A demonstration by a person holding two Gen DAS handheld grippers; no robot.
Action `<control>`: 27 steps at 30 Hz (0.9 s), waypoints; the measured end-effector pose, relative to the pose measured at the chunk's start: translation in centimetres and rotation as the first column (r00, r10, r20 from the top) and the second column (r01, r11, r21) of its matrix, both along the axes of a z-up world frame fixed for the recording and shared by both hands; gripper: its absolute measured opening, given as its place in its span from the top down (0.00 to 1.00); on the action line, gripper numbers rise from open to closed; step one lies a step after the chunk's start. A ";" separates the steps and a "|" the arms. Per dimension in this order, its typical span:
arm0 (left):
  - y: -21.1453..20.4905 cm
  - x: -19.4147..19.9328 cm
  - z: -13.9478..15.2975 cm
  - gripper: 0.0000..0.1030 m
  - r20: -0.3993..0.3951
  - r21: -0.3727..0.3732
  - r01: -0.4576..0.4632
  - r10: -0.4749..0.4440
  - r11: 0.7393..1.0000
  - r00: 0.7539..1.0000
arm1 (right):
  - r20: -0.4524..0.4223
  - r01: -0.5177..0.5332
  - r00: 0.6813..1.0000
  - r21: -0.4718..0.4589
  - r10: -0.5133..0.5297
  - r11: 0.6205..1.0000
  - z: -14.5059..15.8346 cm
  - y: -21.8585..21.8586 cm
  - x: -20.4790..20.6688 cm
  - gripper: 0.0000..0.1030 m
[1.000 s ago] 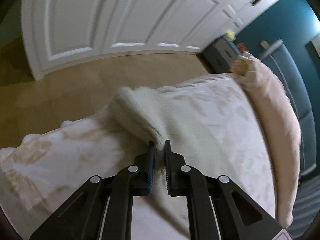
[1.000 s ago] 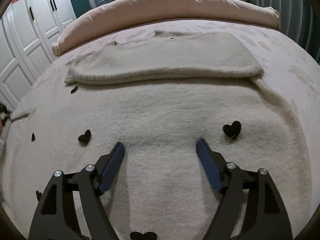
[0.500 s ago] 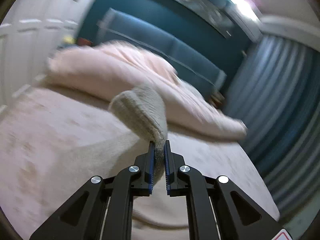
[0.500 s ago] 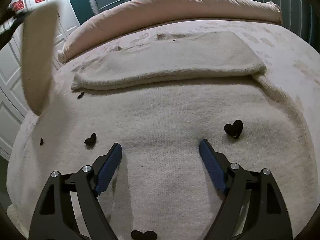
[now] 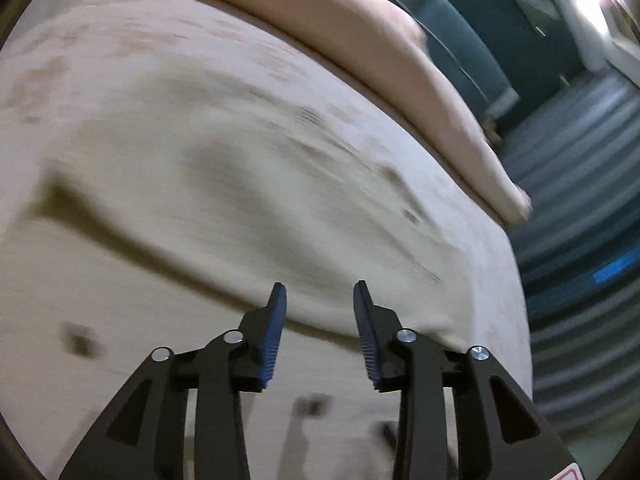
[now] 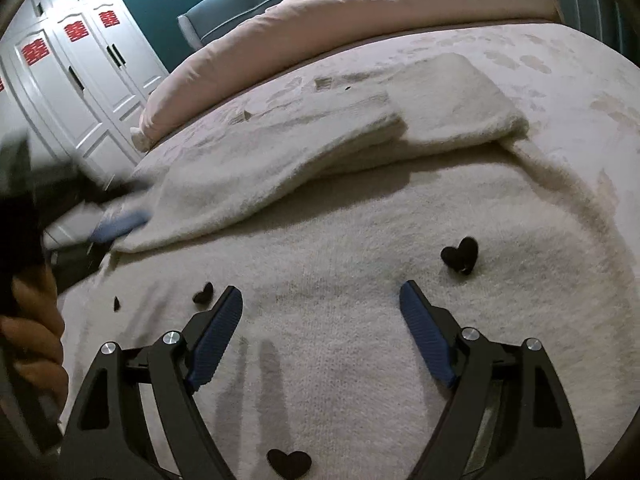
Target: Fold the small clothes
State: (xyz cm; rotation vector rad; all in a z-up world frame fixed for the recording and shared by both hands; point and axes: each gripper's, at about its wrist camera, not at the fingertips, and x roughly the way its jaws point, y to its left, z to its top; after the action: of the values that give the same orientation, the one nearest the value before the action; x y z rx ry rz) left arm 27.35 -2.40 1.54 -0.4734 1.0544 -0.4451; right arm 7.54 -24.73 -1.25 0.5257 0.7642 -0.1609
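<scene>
My left gripper [image 5: 319, 300] has just been opening, empty, over the sleeve [image 6: 248, 176]. My right gripper [image 6: 321, 302] hangs wide open above the sweater [image 6: 360, 280].

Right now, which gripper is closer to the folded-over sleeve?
Left. The left gripper sits right at the sleeve end, fingers just opened off it. The right gripper hangs open over the sweater body, apart from it.

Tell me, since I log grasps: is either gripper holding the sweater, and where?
Nothing held. The left gripper, jaws just opened, has released the sleeve; right gripper is open.
</scene>
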 end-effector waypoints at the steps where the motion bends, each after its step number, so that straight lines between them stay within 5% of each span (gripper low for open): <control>1: 1.9 0.6 0.0 0.63 -0.001 0.014 -0.038 0.038 0.999 0.999 | 0.002 0.013 1.000 -0.008 -0.013 1.000 0.6 -0.2 0.0 0.24; 5: 9.3 2.9 -0.8 0.60 -0.047 0.035 -0.183 0.184 0.983 0.982 | 0.023 0.085 0.996 0.020 -0.085 0.996 3.0 -3.0 1.4 0.24; 8: 12.0 3.7 -1.5 0.60 -0.097 -0.031 -0.269 0.265 0.963 0.959 | 0.012 0.141 0.990 0.022 -0.141 0.990 4.0 -5.1 3.6 0.24; 14: 11.6 5.7 -3.3 0.60 -0.174 -0.077 -0.290 0.273 0.954 0.946 | -0.126 0.141 0.982 -0.014 -0.141 0.990 2.3 -6.2 8.9 0.24; 16: 11.8 5.6 -3.9 0.60 -0.200 -0.085 -0.308 0.287 0.948 0.937 | -0.164 0.153 0.975 -0.009 -0.153 0.988 1.3 -5.9 9.6 0.35; 17: 11.8 5.8 -4.1 0.66 -0.199 -0.086 -0.320 0.298 0.944 0.934 | -0.173 0.144 0.974 -0.022 -0.146 0.989 1.2 -5.5 10.1 0.53; 18: 11.8 6.0 -4.1 0.75 -0.197 -0.080 -0.326 0.305 0.942 0.932 | -0.177 0.119 0.976 -0.045 -0.125 0.992 1.4 -5.1 10.8 0.85; 19: 11.8 6.1 -4.0 0.96 -0.188 -0.078 -0.329 0.310 0.941 0.932 | -0.181 0.092 0.978 -0.062 -0.101 0.994 1.8 -4.9 11.5 0.91; 20: 11.9 6.4 -3.6 0.96 -0.174 -0.075 -0.335 0.318 0.939 0.932 | -0.180 0.064 0.980 -0.095 -0.080 0.993 3.0 -4.4 12.5 0.92; 22: 12.3 6.4 -1.9 0.96 -0.104 -0.095 -0.350 0.340 0.932 0.935 | -0.090 0.040 0.995 -0.114 -0.051 0.993 6.9 -3.8 12.9 0.92; 24: 12.2 6.2 -0.1 0.96 -0.009 -0.067 -0.344 0.344 0.937 0.939 | 0.141 0.011 0.990 -0.055 -0.003 0.998 13.4 -3.4 11.7 0.92; 25: 11.9 6.1 0.8 0.96 0.037 -0.044 -0.337 0.338 0.941 0.940 | 0.331 -0.041 0.943 -0.018 0.044 0.999 17.3 -3.3 10.0 0.92; 27: 10.9 5.6 1.7 0.96 0.103 -0.007 -0.309 0.308 0.951 0.946 | 0.557 -0.095 0.825 -0.032 0.097 0.995 20.4 -3.4 6.8 0.92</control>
State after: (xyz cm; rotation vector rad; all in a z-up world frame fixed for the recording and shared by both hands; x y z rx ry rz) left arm 32.93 8.54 3.24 -0.5901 0.8636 -0.1838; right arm 14.39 -28.12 19.19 0.4953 0.2108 0.0895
